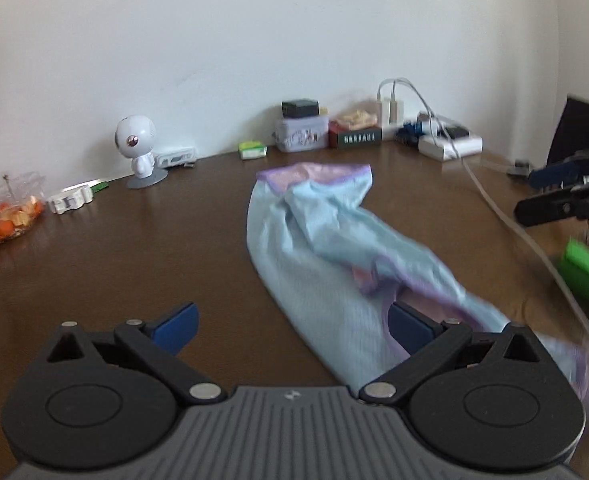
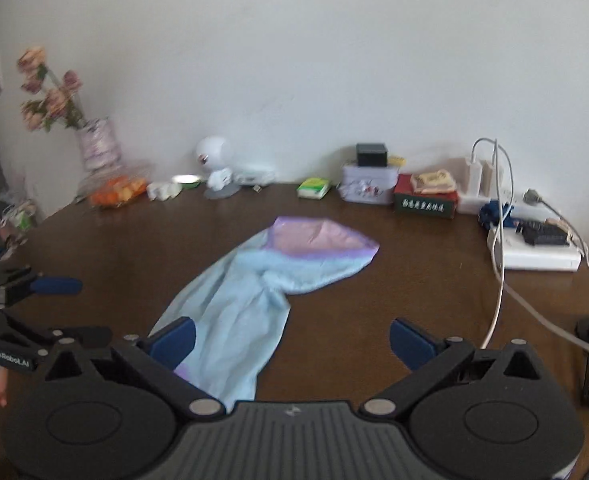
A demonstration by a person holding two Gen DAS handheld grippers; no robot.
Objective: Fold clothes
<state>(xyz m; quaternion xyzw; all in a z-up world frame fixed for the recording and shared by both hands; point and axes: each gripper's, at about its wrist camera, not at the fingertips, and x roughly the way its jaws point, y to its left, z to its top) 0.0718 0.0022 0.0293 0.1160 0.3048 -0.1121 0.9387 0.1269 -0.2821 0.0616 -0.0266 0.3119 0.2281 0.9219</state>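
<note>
A light blue garment [image 1: 326,256] with purple trim and a pink inner side lies crumpled on the brown table [image 1: 134,248]. In the left wrist view my left gripper [image 1: 292,326] is open and empty, its right finger over the garment's near end. My right gripper [image 1: 554,192] shows at the right edge, open. In the right wrist view the garment [image 2: 250,300] stretches away from me. My right gripper [image 2: 292,344] is open and empty above its near end. My left gripper [image 2: 50,292] shows at the left, open.
Along the wall stand a white robot figure [image 1: 138,148], tins and boxes [image 1: 302,132], a power strip with chargers [image 2: 534,252], a fruit tray [image 1: 6,216] and a flower vase [image 2: 94,148]. A white cable [image 2: 498,280] runs across the right side. A green object [image 1: 586,276] lies at right.
</note>
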